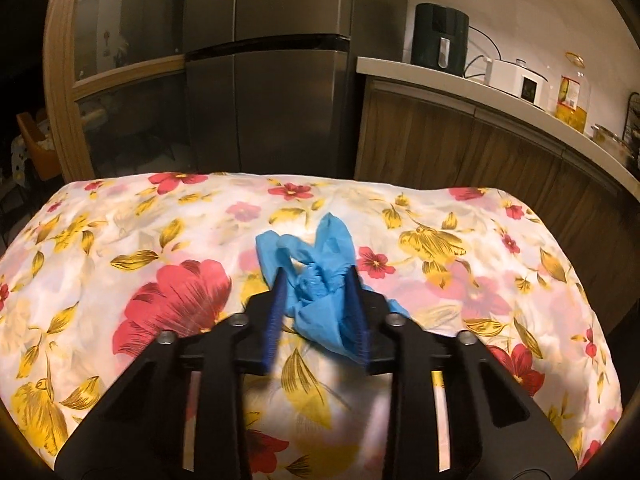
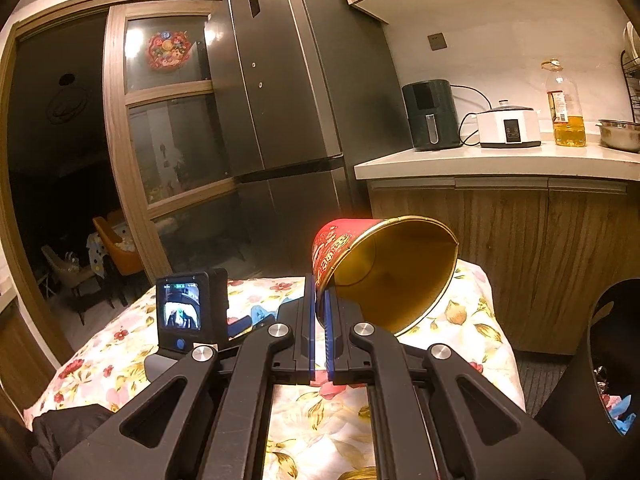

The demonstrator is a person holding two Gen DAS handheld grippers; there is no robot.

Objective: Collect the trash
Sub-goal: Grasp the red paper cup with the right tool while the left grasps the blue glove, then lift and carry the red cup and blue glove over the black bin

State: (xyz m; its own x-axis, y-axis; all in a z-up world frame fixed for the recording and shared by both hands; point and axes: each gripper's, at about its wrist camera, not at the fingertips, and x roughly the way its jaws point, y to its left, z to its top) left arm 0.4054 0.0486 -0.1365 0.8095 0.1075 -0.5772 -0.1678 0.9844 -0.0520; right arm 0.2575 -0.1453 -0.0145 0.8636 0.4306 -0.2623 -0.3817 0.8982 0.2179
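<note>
In the left wrist view my left gripper (image 1: 316, 280) is closed on a crumpled blue plastic glove (image 1: 316, 256), which lies on the floral tablecloth (image 1: 120, 240); its blue pads (image 1: 276, 312) press both sides of the wad. In the right wrist view my right gripper (image 2: 320, 300) is shut on the rim of a red paper cup (image 2: 384, 268) with a gold inside. The cup is held tilted above the table, its mouth facing the camera. The left gripper's camera unit (image 2: 188, 308) shows at the left.
A black trash bin (image 2: 600, 344) with scraps inside stands at the right, beside the table. A grey fridge (image 2: 288, 100) and a wooden counter (image 2: 500, 164) with an air fryer, cooker, oil bottle and bowl are behind. A dark cloth (image 2: 60, 428) lies on the table's near left corner.
</note>
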